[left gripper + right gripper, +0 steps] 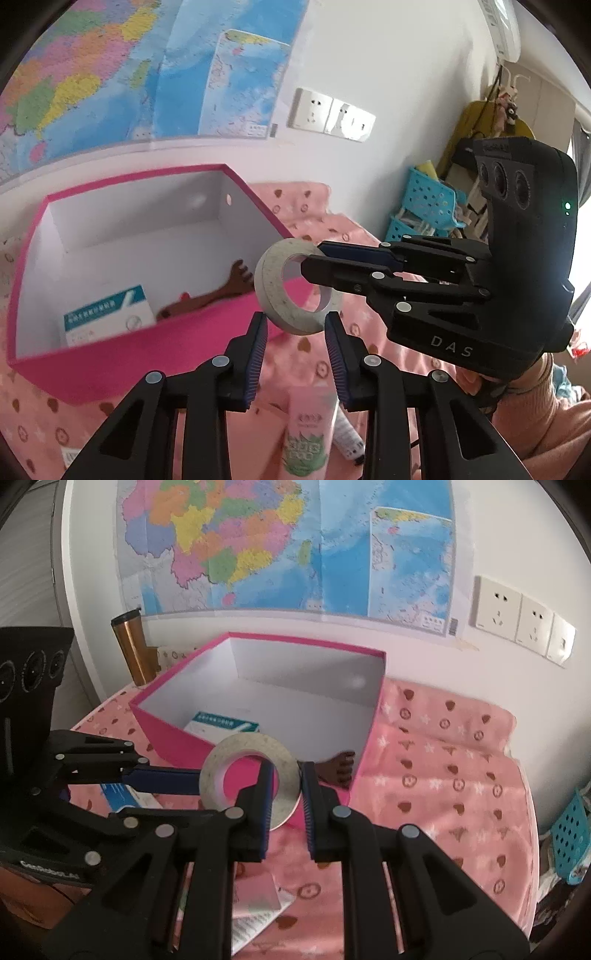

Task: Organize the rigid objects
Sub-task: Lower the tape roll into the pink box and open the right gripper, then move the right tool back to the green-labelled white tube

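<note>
Item 1, nearest: left claw (295, 332), fingers spread apart, nothing between them. It hovers just below and beside the tape roll, not touching it as far as the left wrist view shows.

Item 2: pink tube (308, 432), lying on the pink patterned cloth (443, 775) under the left claw, a smaller white tube just beside it. Neither is boxed yet.

Item 3: printed leaflet (255, 919), flat on the cloth beneath the right claw.

Item 4: right claw (284, 775), clamped on the wall of the tape roll (248, 777): one finger passes through the hole, the other presses the outer rim. The roll is held in the air, just before the near wall of the box.

Item 5: pink box (177, 738), open, white inside, standing on the cloth-covered desk. It holds a small teal-and-white carton (109, 314) and a brown back-scratcher (210, 293) leaning at a corner.

Item 6, farthest: metal tumbler (131, 646), wall map (280, 542), wall sockets (517, 616), blue basket (428, 199).

Risks, as judged:
- The grip takes only one side of the ring, so the roll may pivot or slip off the pads if swung quickly.
- A low carry could knock the roll against the box's near wall and shift the box.
- The two claws stand close together; a careless move could make them collide.
</note>
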{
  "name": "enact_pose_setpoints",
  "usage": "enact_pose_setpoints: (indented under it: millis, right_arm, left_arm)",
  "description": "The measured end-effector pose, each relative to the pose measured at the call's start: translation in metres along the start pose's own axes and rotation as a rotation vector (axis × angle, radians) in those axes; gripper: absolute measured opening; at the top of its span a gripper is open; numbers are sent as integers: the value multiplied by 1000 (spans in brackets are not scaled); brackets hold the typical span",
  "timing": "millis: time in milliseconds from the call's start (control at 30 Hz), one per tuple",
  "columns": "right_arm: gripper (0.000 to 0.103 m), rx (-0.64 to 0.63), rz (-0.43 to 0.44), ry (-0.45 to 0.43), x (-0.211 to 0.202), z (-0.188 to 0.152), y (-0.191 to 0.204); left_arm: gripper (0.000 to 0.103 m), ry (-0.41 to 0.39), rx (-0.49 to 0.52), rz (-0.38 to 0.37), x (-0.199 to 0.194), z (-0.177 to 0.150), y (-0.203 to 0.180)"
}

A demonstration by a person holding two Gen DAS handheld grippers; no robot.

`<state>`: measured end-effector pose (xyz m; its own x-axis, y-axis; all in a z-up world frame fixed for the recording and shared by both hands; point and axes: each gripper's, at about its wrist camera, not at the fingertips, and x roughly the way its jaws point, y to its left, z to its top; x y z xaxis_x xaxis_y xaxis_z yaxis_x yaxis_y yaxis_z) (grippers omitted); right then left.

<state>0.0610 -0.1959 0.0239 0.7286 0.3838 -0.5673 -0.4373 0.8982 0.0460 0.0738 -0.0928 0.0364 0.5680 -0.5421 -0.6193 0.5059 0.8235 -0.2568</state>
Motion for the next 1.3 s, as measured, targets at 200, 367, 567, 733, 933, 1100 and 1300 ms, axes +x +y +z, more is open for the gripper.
enact_pose_setpoints:
  millis: [200,367,567,733,933,1100,1300]
  right_arm:
    - [17,-13,-4,-9,12,19,-4]
    - [17,-5,5,6,24,30,-10]
    - [17,12,7,43,44,33,-17]
    - [17,31,17,85,62,31,-24]
    - [17,63,24,128,78,29,-29]
    - [34,88,-35,118,77,30,-32]
    - [34,111,-29,24,41,26,-35]
  left_arm:
    - [32,-9,3,31,5,16,12]
    - [32,3,-18,43,14,26,24]
    - [32,40,-64,54,33,32,40]
    - [32,72,-89,60,47,32,50]
    - [32,109,-103,69,60,30,56]
    - [32,106,-115,109,61,30,60]
    - [33,43,-84,152,37,21,57]
